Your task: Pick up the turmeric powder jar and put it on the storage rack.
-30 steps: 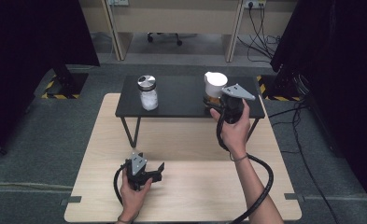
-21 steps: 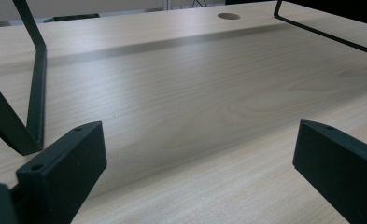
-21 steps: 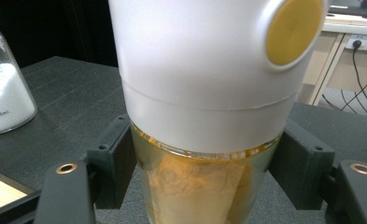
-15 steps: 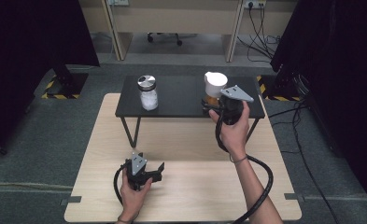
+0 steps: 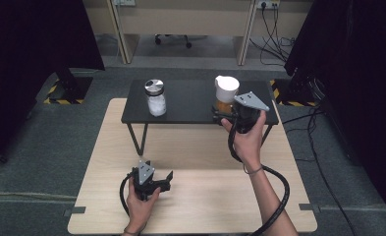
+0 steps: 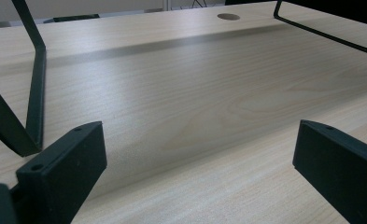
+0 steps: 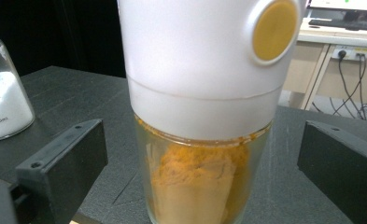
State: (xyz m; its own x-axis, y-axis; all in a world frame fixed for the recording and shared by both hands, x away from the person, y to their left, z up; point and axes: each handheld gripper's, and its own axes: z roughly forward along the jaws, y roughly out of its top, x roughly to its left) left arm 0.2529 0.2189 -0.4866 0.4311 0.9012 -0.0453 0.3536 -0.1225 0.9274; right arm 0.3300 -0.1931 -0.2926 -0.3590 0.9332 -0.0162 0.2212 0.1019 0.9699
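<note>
Two jars on the black riser shelf (image 5: 190, 105): one clear glass jar with white powder (image 5: 155, 98) near its left edge, one white-capped jar with orange powder (image 5: 226, 93) near its right edge. One black riser shelf, one light wooden desk (image 5: 195, 162) under it. Two handheld grippers: left gripper (image 5: 149, 179) at the desk's front edge, right gripper (image 5: 219, 115) at the orange jar. Two hands.

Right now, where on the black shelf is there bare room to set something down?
The shelf is bare between the salt jar and the spice jar. It is crowded at the spice jar, where the right claw stands open around it.
</note>
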